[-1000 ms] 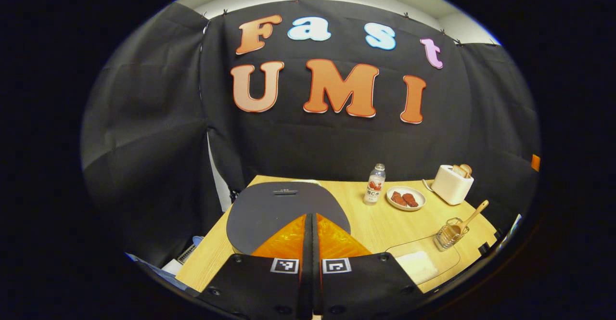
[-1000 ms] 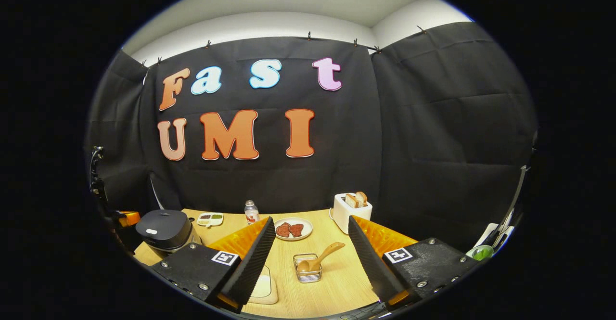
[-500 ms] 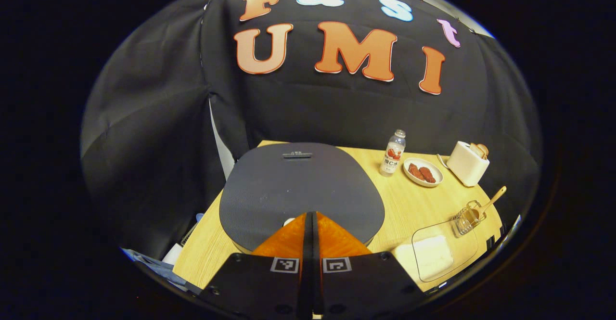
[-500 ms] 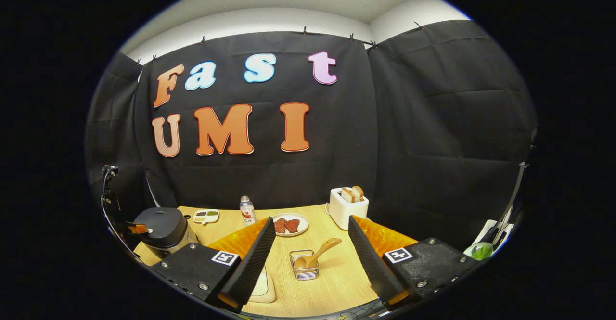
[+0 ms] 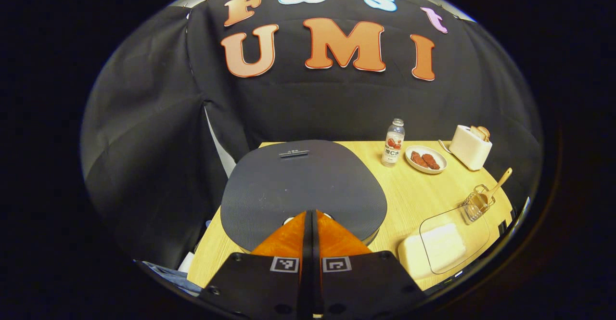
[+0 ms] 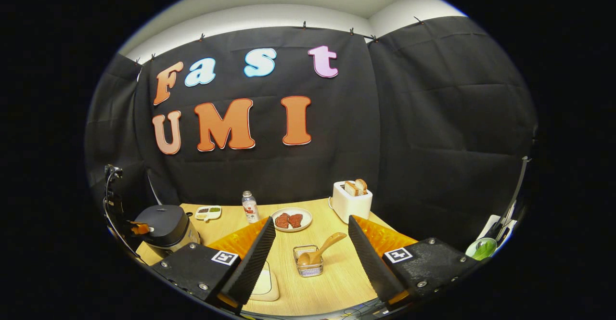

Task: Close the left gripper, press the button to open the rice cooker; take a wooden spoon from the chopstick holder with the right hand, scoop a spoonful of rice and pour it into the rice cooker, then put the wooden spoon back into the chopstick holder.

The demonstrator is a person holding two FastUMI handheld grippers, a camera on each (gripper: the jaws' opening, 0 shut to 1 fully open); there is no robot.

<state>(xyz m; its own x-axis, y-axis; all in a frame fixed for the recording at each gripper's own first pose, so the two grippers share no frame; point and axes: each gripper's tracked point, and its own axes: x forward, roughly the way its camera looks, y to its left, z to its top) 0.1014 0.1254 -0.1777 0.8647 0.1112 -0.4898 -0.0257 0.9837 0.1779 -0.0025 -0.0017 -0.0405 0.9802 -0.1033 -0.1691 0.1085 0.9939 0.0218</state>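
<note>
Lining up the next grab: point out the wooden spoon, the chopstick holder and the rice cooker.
wooden spoon (image 6: 331,241), right gripper view, on its handle.
chopstick holder (image 6: 310,270), right gripper view, on its front wire wall.
rice cooker (image 5: 308,185), left gripper view, on its shut lid.

Dark rice cooker (image 5: 303,185) sits lid-down at the worktop's left end — its pale button (image 6: 153,229) at the lid's front edge. Wooden spoon (image 6: 321,250) leans, bowl down, in the wire chopstick holder (image 6: 308,267) — beside a lidded rice container (image 5: 442,248).
</note>
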